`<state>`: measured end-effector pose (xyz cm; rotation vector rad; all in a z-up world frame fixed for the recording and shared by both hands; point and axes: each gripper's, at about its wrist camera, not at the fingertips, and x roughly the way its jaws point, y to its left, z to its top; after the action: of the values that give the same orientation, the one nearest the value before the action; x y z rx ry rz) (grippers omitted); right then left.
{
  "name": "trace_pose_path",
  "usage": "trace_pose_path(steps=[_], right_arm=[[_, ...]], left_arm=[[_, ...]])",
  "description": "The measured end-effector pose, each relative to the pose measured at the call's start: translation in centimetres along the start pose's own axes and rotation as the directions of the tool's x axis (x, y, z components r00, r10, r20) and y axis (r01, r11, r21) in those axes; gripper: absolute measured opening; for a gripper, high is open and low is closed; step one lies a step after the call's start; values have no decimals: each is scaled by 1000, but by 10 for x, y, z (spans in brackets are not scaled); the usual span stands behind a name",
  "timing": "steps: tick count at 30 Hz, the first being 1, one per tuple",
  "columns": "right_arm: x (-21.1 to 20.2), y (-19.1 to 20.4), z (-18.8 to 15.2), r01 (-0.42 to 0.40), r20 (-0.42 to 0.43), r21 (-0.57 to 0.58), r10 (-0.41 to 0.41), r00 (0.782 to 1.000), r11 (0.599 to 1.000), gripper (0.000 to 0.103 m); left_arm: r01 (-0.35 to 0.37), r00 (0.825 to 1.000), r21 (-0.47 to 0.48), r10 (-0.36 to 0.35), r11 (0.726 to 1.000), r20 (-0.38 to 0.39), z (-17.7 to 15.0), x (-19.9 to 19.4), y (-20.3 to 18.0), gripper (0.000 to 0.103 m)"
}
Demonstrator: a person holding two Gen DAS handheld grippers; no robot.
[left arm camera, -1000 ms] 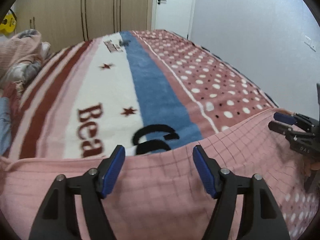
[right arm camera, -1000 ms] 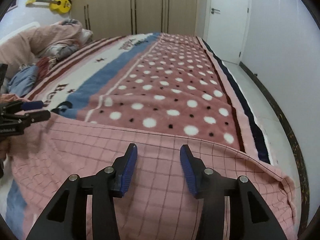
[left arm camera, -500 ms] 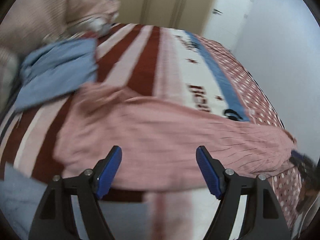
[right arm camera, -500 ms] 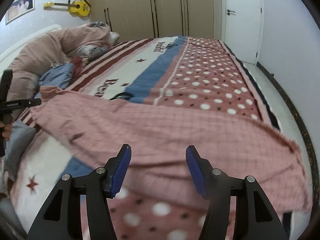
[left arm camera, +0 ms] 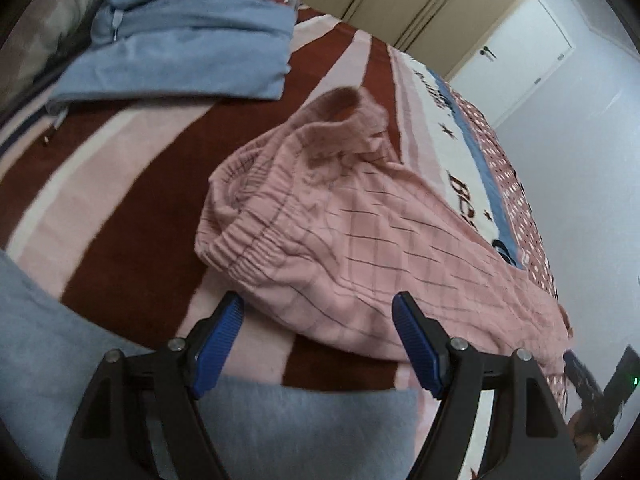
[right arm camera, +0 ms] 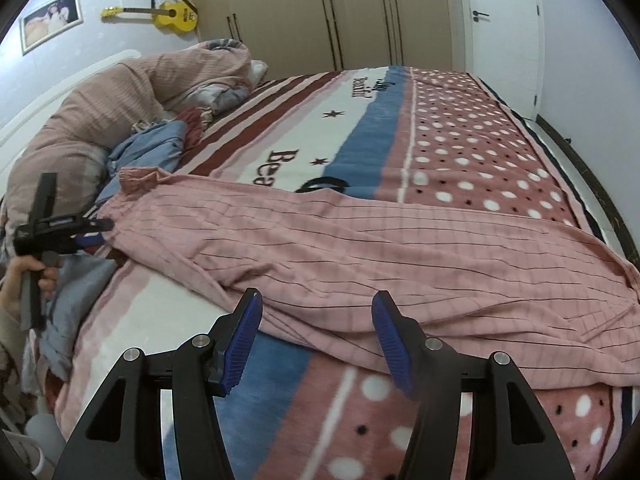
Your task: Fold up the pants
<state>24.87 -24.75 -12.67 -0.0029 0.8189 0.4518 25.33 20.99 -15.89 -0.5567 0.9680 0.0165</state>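
Pink checked pants point(right arm camera: 360, 248) lie stretched across the bed, waistband at the left, leg ends at the right. The left wrist view shows the bunched elastic waistband point(left arm camera: 256, 240) close up. My left gripper point(left arm camera: 318, 332) is open and empty just in front of the waistband; it also shows in the right wrist view point(right arm camera: 86, 234) at the pants' left end. My right gripper point(right arm camera: 316, 336) is open and empty at the near edge of the pants' middle, not touching them.
The bed has a striped and dotted blanket point(right arm camera: 460, 148). Blue clothes point(left arm camera: 180, 40) and a pink duvet point(right arm camera: 100, 120) are heaped at the head end. A grey-blue cloth point(left arm camera: 260, 420) lies under my left gripper. Wardrobes and a door stand behind.
Both grippers have drawn back from above the pants. The left one swung to the waistband end. The pants now lie flat across the bed.
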Motion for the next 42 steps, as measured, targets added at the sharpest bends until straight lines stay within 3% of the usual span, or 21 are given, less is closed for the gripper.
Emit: trace_pose_path(steps=[8,9,11,14,21,26,33,38,42], right_arm=[[5,5,-5,-13,-1,10,13,1000,1000,53],[7,5,-6,-16,-3,13,16,1000,1000,53],[11,6,-8,-21,-12,16,21,1000,1000,53],[14,6,-10,-16,-23,16,16,1000,1000,53],[7,0,-10,0,-17,38,1,1000,999,53],[1,4,-12,5,-27,30,-5,1000,1000,53],[0,17,-17,-20,-70,19,21,997,1000,53],[2,22,-19,-37,-88,42,41,995,998,53],[0,27,-22,-39,-96,50,44,994,998,53]], left_arm=[[35,997,-47,-31,998,64,18,13,7,70],[43,996,-52,-39,998,80,21,13,7,64],[61,992,-55,-55,997,111,25,12,7,26],[71,985,-25,-66,997,161,28,5,5,13],[85,953,16,-86,996,289,32,-33,3,10],[112,954,-14,-103,994,281,35,-47,15,10],[19,949,-48,-3,999,314,37,-82,53,10],[-91,921,-109,125,990,368,44,-122,94,10],[-192,871,-152,239,970,429,46,-161,125,10]])
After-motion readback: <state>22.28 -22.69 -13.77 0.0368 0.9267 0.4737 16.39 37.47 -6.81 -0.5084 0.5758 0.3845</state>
